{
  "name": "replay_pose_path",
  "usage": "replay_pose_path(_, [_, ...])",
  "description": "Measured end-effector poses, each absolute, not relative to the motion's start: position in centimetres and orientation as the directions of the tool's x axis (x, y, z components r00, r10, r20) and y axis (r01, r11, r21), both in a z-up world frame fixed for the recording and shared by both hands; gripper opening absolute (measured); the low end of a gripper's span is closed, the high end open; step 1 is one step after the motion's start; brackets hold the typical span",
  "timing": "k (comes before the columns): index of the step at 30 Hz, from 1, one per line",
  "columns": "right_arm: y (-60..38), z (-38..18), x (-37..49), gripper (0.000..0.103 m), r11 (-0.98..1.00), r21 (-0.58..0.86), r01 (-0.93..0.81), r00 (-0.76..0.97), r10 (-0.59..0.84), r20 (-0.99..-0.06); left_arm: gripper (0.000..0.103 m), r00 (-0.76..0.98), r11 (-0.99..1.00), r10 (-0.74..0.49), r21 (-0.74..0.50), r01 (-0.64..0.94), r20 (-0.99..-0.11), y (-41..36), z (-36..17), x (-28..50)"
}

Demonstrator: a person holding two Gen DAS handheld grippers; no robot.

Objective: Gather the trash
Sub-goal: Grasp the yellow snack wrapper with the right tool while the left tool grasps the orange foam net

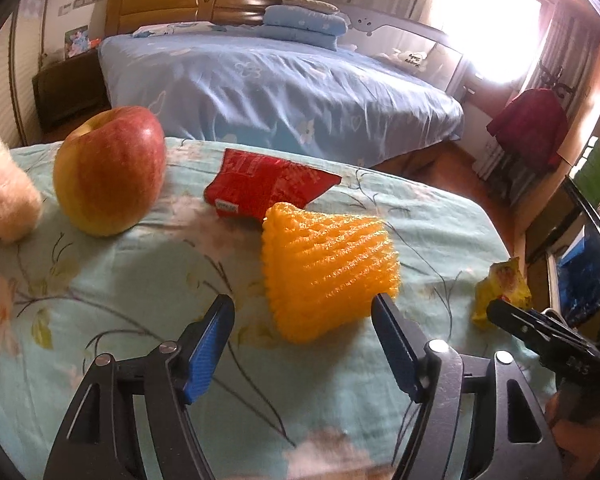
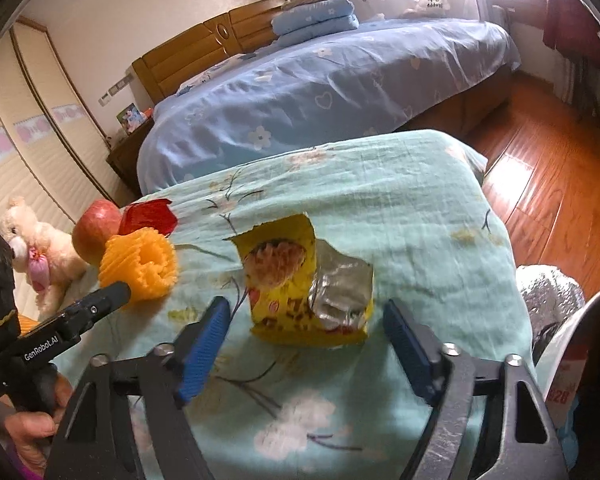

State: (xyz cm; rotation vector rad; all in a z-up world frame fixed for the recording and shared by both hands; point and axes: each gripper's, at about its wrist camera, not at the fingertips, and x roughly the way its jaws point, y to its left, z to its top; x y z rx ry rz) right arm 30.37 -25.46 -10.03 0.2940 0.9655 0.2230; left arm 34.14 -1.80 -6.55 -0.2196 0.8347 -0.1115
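The left gripper point(image 1: 304, 312) stands with its jaws apart at the lower middle of its view, the orange foam fruit net point(image 1: 328, 268) just beyond the tips, unpressed. Behind the net lie a red wrapper point(image 1: 268, 188) and, upper left, an apple point(image 1: 110, 170). The right gripper point(image 2: 306, 316) is likewise apart, its pads flanking a torn yellow snack packet point(image 2: 296, 284) without pressing it. All rest on the floral cloth point(image 2: 400, 200).

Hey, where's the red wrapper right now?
In the left wrist view the red wrapper lies on the floral cloth, between the apple on its left and the orange foam net just in front of it.
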Motion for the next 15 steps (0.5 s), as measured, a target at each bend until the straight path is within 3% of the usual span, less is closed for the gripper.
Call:
replay_pose_path(1, [-25.4,-10.1,30.5,0.056,0.941,0.334,-0.057,0.547,0.31,-0.778,0.042,0.669,0.971,-0.193,-0.24,0.024,-0.718,-2.0,-6.7,34.3])
replay_pose_path(3, [-25.3,-10.2,30.4,0.055,0.942,0.33,-0.061,0.546,0.308,-0.779,0.025,0.655,0.971,-0.205,-0.234,0.044,-0.727,-2.5,-7.1,34.6])
replay_pose_path(4, [-25.3,-10.2,30.3,0.054,0.943,0.326,-0.064,0.55,0.306,-0.777,0.022,0.655,0.974,-0.199,-0.223,0.047,-0.729,-2.8,-7.1,34.5])
replay_pose_path(9, [-25.5,-10.0,29.7,0.051,0.941,0.33,-0.075,0.554,0.315,-0.771,0.014,0.655,0.97,-0.216,-0.233,0.063,-0.724,-3.4,-7.2,34.0])
replay_pose_path(15, [-25.8,-9.4,28.2,0.051,0.935,0.345,-0.076,0.559,0.327,-0.762,0.013,0.649,0.965,-0.241,-0.249,0.082,-0.722,-4.5,-6.7,31.8])
